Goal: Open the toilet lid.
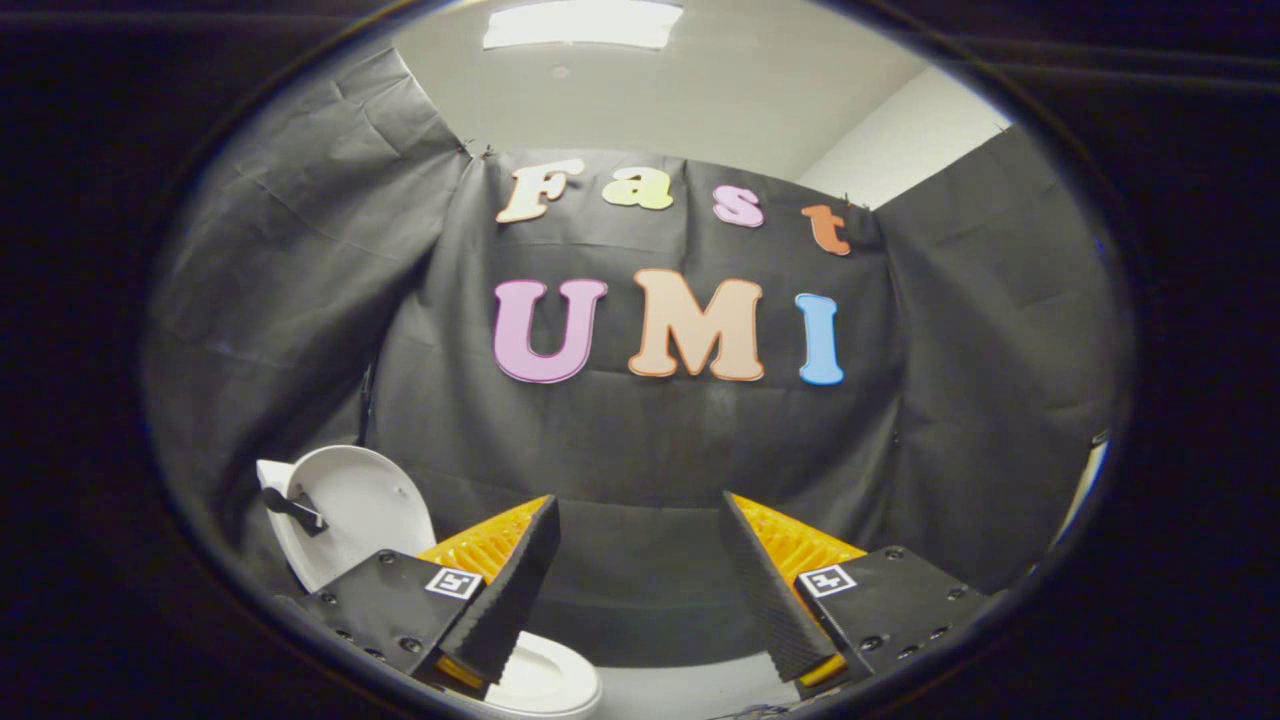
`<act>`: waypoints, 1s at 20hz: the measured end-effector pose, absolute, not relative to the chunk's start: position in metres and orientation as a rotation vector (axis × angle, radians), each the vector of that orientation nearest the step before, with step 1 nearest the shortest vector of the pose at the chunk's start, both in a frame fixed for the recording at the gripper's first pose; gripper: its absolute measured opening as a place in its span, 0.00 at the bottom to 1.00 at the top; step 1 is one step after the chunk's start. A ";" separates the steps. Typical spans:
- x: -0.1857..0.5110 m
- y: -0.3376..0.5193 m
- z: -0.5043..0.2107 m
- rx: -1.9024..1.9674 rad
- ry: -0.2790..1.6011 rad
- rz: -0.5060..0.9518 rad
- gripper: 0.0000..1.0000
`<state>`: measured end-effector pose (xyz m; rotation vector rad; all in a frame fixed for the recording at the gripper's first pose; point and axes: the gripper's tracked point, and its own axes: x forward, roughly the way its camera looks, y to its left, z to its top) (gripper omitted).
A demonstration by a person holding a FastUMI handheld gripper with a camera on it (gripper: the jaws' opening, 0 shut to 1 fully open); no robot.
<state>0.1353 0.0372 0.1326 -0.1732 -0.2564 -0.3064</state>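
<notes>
Lid (350, 505) raised upright behind the bowl (545, 680), low to the left, task apparently done; jaws (640, 580) spread wide and empty, lifted clear toward the far cloth wall (640, 440).

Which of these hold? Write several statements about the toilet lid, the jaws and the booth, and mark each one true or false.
1. The toilet lid stands raised, tilted back above the bowl. True.
2. The gripper is clamped on the lid. False: its jaws stand open with nothing between them, and the lid is off to one side of them.
3. A dark handle sits on the raised lid. True.
4. The toilet seat lies beyond the fingers, against the cloth wall. False: it lies low beside one finger, close under the gripper.
5. A ceiling light shines above the black cloth wall. True.
</notes>
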 end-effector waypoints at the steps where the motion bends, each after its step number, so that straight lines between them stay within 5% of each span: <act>1: 0.131 0.032 0.136 -0.187 -0.263 -0.320 0.99; 8: 0.112 0.008 0.140 -0.212 -0.263 -0.353 0.97; 20: 0.076 -0.009 0.073 -0.125 -0.125 -0.176 0.95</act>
